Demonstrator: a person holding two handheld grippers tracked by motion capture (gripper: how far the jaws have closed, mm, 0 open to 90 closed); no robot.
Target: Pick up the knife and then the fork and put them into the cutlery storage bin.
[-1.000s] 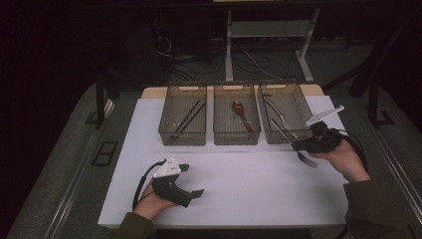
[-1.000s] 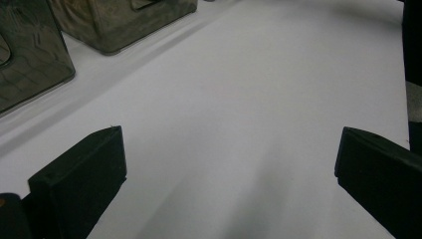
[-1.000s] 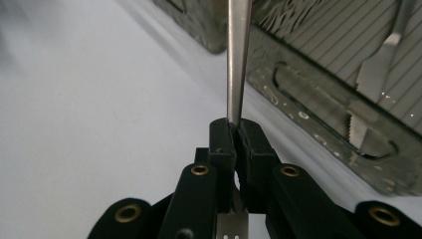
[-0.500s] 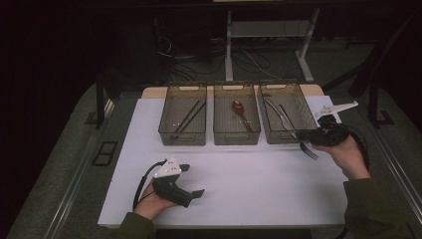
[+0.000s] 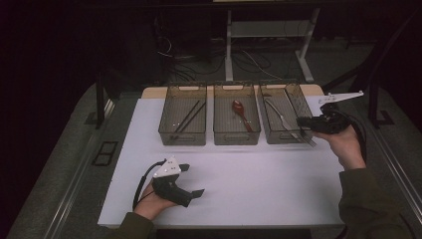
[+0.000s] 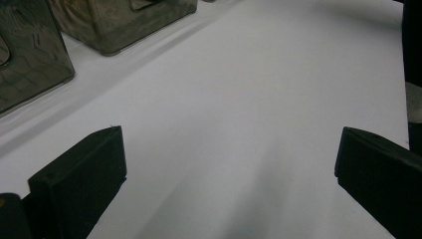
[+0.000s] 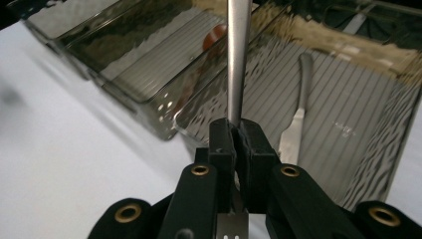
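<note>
Both right gripper [image 7: 233, 144] fingers clamp a fork [image 7: 238, 59], handle pointing over the right bin [image 5: 298, 102].

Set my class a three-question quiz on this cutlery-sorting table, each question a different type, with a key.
1. True or false: the left gripper is shut on a spoon.
2. Which bin holds the red spoon? A) left bin B) middle bin C) right bin
3. Fill in: the right gripper is clamped on a metal ____ held over the right bin.

Key:
1. False; it rests open on the white table, holding nothing.
2. B
3. Fork; its tines show below the jaws.
</note>
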